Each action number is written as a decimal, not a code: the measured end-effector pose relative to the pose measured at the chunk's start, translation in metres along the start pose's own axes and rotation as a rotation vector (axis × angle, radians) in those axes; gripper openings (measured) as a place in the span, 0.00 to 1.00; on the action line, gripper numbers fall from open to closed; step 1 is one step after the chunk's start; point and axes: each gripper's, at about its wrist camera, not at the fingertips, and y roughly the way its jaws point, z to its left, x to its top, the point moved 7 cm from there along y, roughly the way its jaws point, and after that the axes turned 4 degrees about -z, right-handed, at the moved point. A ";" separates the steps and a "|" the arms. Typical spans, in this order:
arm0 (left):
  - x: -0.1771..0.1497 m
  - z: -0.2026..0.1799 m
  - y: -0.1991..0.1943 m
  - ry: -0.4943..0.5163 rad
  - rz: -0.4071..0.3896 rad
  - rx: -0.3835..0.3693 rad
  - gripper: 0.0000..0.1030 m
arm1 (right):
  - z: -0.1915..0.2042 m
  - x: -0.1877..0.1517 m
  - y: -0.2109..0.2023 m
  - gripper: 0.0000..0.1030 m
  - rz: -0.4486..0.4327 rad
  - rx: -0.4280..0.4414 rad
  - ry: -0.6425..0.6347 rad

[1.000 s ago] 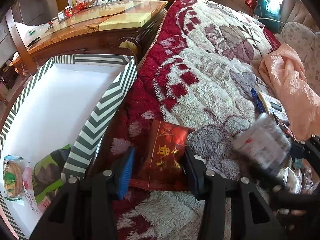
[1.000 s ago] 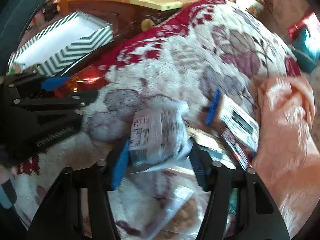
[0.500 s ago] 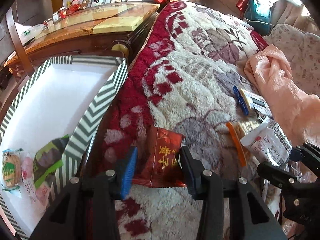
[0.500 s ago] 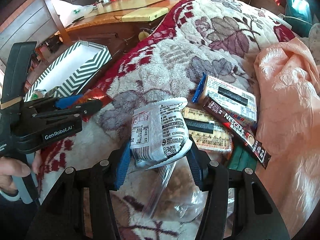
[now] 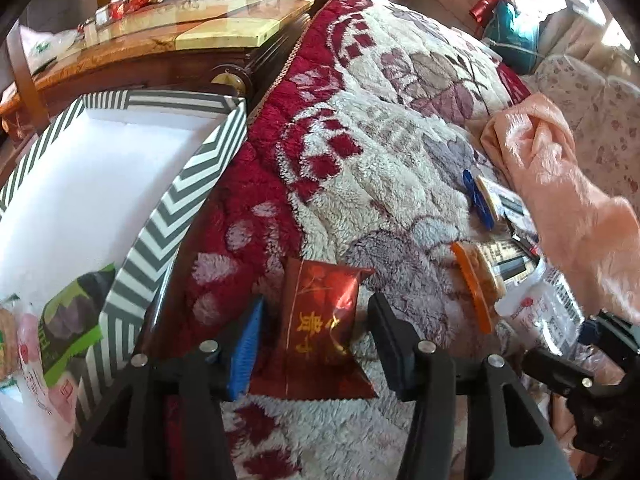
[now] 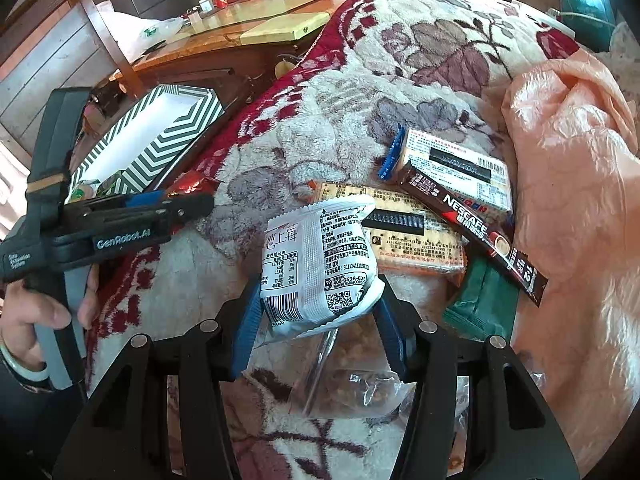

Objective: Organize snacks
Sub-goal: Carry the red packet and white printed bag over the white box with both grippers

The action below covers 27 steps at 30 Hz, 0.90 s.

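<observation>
A red foil snack packet (image 5: 320, 320) with gold characters lies on the fluffy red-and-cream blanket (image 5: 380, 152). My left gripper (image 5: 316, 306) straddles it; its jaws are opening, and the blue pad (image 5: 246, 348) stands a little off the packet's edge. My right gripper (image 6: 318, 288) is shut on a white snack packet (image 6: 316, 248) and holds it above the blanket. The left gripper (image 6: 192, 204) also shows in the right wrist view, held by a hand (image 6: 36, 316). A striped box (image 5: 176, 208) at the left holds a green packet (image 5: 68, 320) and other snacks.
More snacks lie on the blanket: a Nescafe stick (image 6: 472, 228), a blue-ended biscuit pack (image 6: 456, 168), an orange cracker pack (image 6: 408, 236), a green packet (image 6: 484, 304), a clear bag of nuts (image 6: 352, 388). A pink cloth (image 6: 572, 160) lies right; a wooden table (image 5: 160, 40) stands behind the box.
The right gripper rolled and swung sideways with the white packet, then steadied. The left gripper stayed over the red packet and tilted slightly.
</observation>
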 end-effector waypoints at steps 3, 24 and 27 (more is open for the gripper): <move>-0.004 -0.004 -0.003 0.039 -0.006 0.021 0.35 | 0.003 0.001 -0.002 0.51 -0.002 0.007 -0.005; -0.005 0.024 -0.078 0.013 -0.151 0.151 0.35 | 0.070 0.018 -0.012 0.51 -0.032 0.078 -0.102; -0.004 0.030 -0.085 0.008 -0.166 0.166 0.35 | 0.080 0.020 -0.012 0.51 -0.032 0.088 -0.114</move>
